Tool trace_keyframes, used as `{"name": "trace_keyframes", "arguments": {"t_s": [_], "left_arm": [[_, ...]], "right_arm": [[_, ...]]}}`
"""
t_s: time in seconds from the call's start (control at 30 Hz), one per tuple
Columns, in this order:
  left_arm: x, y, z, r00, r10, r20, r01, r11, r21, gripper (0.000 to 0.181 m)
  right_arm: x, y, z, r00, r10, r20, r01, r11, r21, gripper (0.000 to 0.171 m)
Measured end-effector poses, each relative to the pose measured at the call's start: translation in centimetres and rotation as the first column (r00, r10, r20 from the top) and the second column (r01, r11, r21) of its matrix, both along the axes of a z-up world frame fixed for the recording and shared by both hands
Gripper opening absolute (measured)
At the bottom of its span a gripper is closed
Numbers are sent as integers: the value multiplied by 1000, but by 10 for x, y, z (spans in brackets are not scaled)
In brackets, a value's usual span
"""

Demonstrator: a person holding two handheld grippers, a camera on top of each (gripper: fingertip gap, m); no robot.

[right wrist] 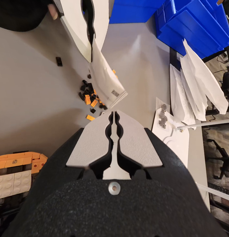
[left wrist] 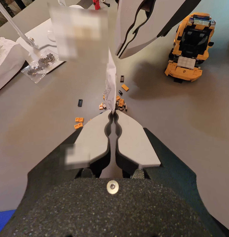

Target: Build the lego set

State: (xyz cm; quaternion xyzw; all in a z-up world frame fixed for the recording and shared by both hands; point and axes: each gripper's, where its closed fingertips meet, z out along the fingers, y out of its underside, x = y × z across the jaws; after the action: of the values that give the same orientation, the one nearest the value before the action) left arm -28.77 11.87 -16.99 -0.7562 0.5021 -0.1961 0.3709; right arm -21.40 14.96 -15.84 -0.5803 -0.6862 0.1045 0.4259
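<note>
The left gripper (left wrist: 112, 112) has its jaws closed on the corner of a white paper bag (left wrist: 111, 82) hanging over loose orange and black pieces (right wrist: 89, 96) on the desk (left wrist: 47, 109). The right gripper (right wrist: 114, 112) hovers with jaws nearly closed, holding nothing. The left wrist view alone shows the whole orange car (left wrist: 188, 51); the right wrist view alone shows two blue bins (right wrist: 188, 25).
</note>
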Motion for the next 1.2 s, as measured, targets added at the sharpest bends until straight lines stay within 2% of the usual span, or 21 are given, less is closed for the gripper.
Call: {"name": "trace_keyframes", "arguments": {"t_s": [0.17, 0.33, 0.53, 0.63, 0.83, 0.97, 1.0, 1.1, 1.2], "left_arm": [[-1, -1, 7, 997, 32, 68, -28, 998, -60, 1], [3, -5, 20, 964, 91, 248, -25, 966, -257, 0], [4, -4, 19, 945, 124, 301, -22, 947, -321, 1], [8, -8, 25, 926, 112, 360, 21, 938, -345, 0], [13, -27, 32, 920, -47, 390, 157, 955, -253, 0], [17, -39, 31, 917, -141, 372, 224, 956, -190, 0], [18, -40, 32, 916, -153, 372, 233, 956, -181, 0], [23, -41, 32, 915, -161, 371, 238, 956, -173, 0], [25, -42, 32, 916, -154, 371, 233, 956, -177, 0]], "right_arm": [[-1, -4, -2, 1000, 0, 2, 0, 1000, -24, 6], [2, -9, -8, 1000, -12, 2, 12, 999, -48, 8], [6, -11, -9, 1000, -31, -5, 31, 998, -54, 9], [5, -12, -6, 999, -39, -34, 37, 997, -67, 9], [0, -24, 21, 976, -30, -216, -38, 952, -304, 20], [-1, -36, 32, 969, 8, -249, -109, 912, -395, 23], [-3, -40, 31, 970, 24, -243, -126, 902, -412, 22], [-12, -51, 31, 963, 52, -263, -164, 891, -423, 1], [-17, -62, 34, 960, 84, -268, -192, 893, -407, 1]]}}
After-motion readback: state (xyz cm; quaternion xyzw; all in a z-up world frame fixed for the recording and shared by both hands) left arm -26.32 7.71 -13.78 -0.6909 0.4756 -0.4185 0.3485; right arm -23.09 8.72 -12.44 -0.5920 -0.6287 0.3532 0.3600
